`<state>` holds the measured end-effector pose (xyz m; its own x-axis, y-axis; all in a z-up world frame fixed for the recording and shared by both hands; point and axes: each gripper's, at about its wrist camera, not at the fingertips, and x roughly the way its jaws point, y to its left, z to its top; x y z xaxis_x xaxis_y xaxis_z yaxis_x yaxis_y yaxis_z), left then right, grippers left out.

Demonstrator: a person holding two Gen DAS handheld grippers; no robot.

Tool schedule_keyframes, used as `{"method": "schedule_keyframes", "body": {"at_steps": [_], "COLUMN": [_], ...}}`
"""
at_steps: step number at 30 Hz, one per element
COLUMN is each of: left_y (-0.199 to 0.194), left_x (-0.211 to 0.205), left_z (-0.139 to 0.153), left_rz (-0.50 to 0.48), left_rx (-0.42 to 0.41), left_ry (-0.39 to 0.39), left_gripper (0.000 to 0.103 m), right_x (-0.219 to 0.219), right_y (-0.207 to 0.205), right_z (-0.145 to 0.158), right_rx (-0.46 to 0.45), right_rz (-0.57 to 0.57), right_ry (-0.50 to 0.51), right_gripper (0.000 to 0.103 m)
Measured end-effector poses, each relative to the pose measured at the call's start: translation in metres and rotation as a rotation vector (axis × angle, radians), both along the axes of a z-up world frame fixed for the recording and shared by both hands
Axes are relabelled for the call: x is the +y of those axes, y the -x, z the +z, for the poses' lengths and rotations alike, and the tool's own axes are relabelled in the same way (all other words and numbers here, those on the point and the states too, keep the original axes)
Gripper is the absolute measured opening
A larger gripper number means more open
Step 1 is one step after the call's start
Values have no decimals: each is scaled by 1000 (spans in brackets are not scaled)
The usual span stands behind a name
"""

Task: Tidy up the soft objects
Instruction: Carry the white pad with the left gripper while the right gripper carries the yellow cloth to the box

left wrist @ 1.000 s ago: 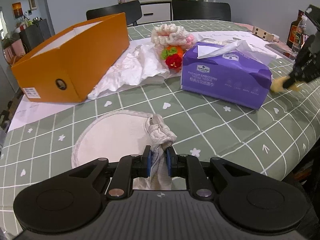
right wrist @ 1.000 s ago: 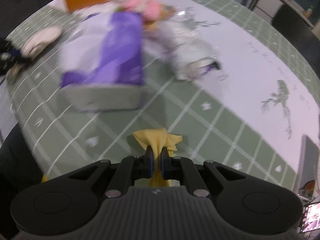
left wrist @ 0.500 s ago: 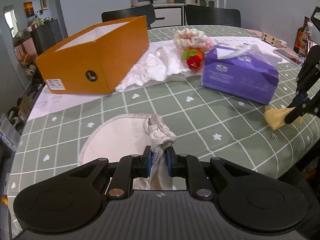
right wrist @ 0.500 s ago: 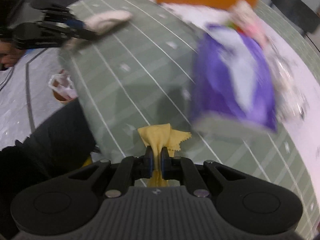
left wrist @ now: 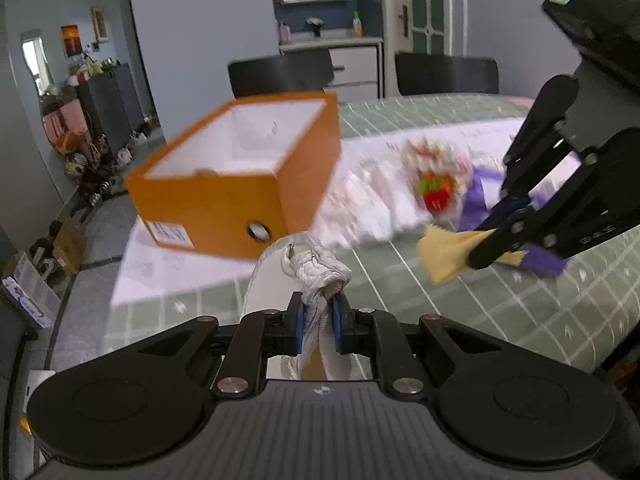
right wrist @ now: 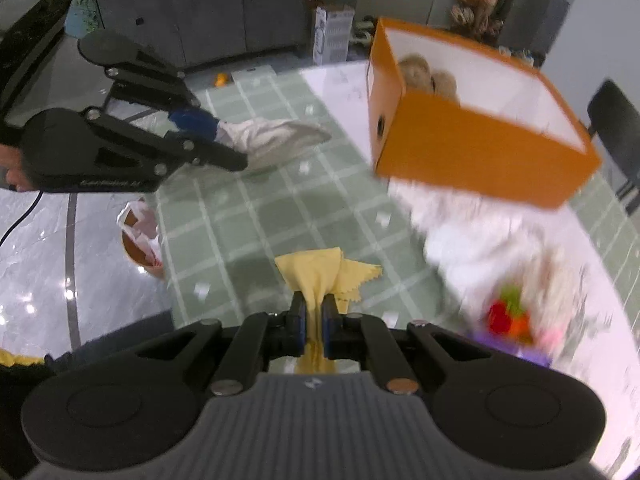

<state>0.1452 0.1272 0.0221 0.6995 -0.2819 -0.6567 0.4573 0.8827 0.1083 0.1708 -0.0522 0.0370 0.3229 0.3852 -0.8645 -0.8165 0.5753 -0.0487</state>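
My left gripper is shut on a white knitted cloth and holds it in the air in front of the open orange box. In the right wrist view the left gripper and its white cloth hang above the table. My right gripper is shut on a yellow cloth; it shows in the left wrist view with the yellow cloth to the right of the box. The orange box holds a brown plush item.
A green checked tablecloth covers the table. A crumpled white sheet, a red-and-orange knitted toy and a purple tissue pack lie right of the box. Black chairs stand behind. A small bin sits on the floor.
Both grippers have lifted their cloths off the table and swung toward the orange box. The right gripper has moved left, close beside the left one.
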Motion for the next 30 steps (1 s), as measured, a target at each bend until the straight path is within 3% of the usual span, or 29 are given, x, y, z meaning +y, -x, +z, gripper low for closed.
{"method": "schedule_keyframes", "body": {"at_steps": [7, 16, 22, 30], "left_y": [-39, -121, -175, -239], "left_x": [0, -29, -48, -55], "left_z": [53, 95, 98, 66], "left_rz": [5, -20, -15, -2], "left_rx": [-125, -178, -143, -52], "left_ry": [-24, -107, -130, -178], "left_gripper": [15, 15, 15, 15], "right_x": [29, 43, 46, 48], "right_y": [-50, -116, -171, -244], "right_z": [39, 81, 101, 79], "right_rx": [-67, -144, -165, -145], "right_rz": [6, -47, -121, -204], "right_ry": [-25, -21, -52, -9], "right_gripper": [5, 5, 5, 5]}}
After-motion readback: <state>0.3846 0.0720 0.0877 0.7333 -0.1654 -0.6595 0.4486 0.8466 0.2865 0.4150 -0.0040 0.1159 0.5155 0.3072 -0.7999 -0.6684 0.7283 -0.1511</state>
